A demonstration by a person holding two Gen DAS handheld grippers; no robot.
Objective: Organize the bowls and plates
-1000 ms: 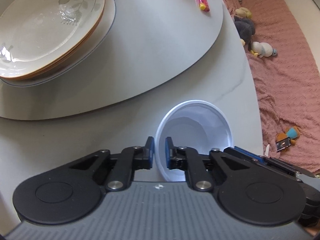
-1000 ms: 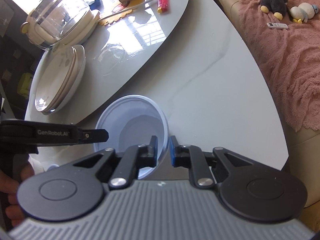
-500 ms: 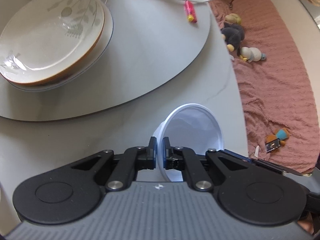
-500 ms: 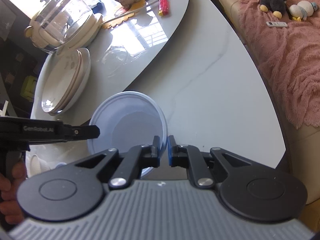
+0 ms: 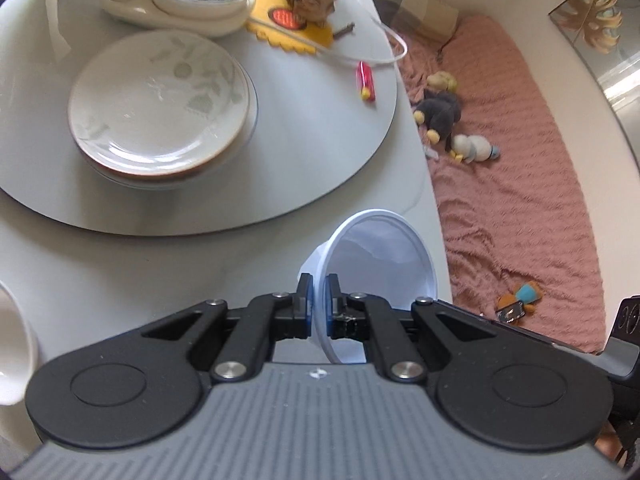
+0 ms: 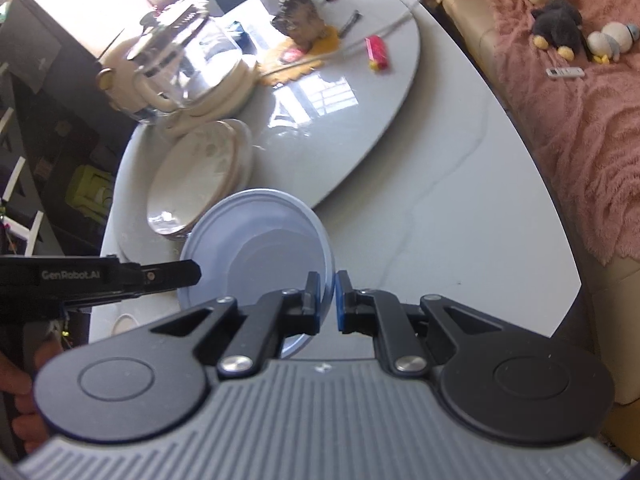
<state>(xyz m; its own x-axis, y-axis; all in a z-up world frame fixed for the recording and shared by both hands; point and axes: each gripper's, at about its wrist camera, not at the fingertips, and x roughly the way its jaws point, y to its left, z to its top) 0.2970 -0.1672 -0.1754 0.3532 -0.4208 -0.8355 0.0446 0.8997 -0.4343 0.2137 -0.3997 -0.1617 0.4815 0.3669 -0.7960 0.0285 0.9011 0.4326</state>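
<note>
Bowl of thin white plastic hangs above the grey table, pinched by both tools at opposite sides of its rim. The left gripper is clamped on the near-left rim, the right gripper on the right rim. The bowl is tipped, its mouth facing up and toward the pink blanket in the left view. A second ago it sat lower by the table edge, with both sets of jaws slightly wider; now more of the turntable shows. Only the right wrist view shows the glass pot in full and the hand carrying the left tool; the stacked plates appear in both.
</note>
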